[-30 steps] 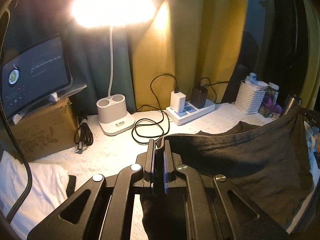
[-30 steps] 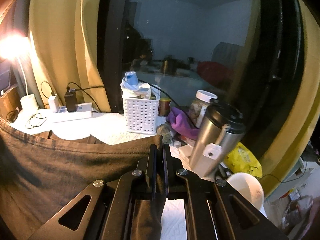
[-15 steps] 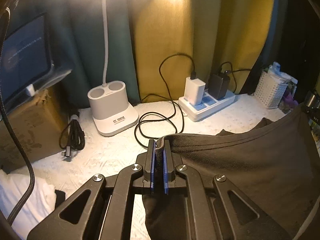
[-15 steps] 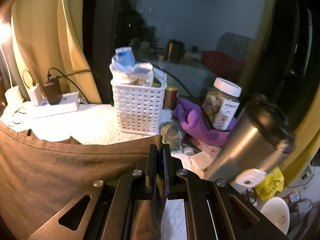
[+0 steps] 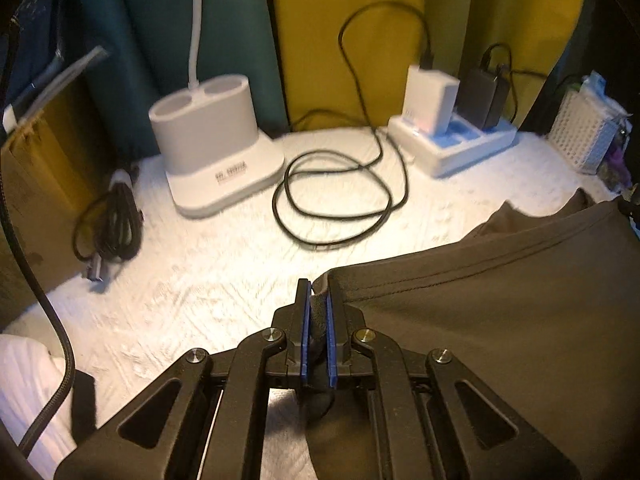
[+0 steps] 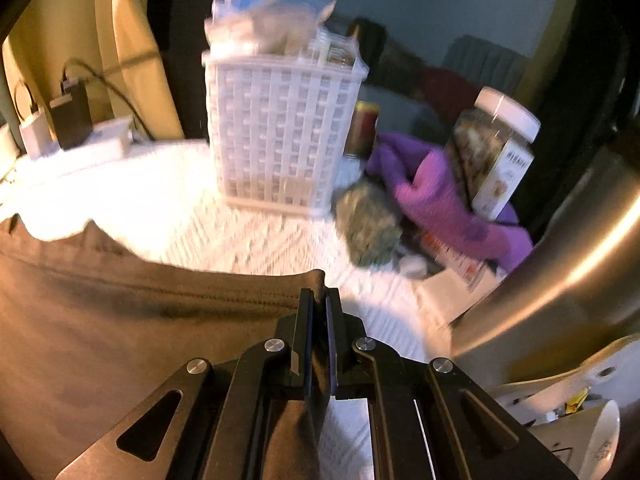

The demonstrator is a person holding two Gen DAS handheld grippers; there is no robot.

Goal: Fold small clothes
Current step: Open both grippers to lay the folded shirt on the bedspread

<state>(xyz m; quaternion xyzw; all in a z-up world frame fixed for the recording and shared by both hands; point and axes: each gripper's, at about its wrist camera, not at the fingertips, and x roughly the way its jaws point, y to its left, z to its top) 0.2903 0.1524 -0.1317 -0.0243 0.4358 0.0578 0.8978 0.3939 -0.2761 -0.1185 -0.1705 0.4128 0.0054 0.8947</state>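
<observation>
Both grippers pinch one dark garment's hem.
Left gripper and right gripper clamp near-closed on the garment corners; cloth probably stretched between them above the white tabletop.

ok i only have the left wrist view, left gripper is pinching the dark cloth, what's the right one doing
Observer: The right gripper is shut on the far corner of the same dark cloth.
Operator: anything close to it i can't see
Observer: A steel tumbler stands just right of that gripper, very near.
Operator: what's ahead of it
Observer: A purple cloth and a white-lidded jar, beside the white basket.
</observation>
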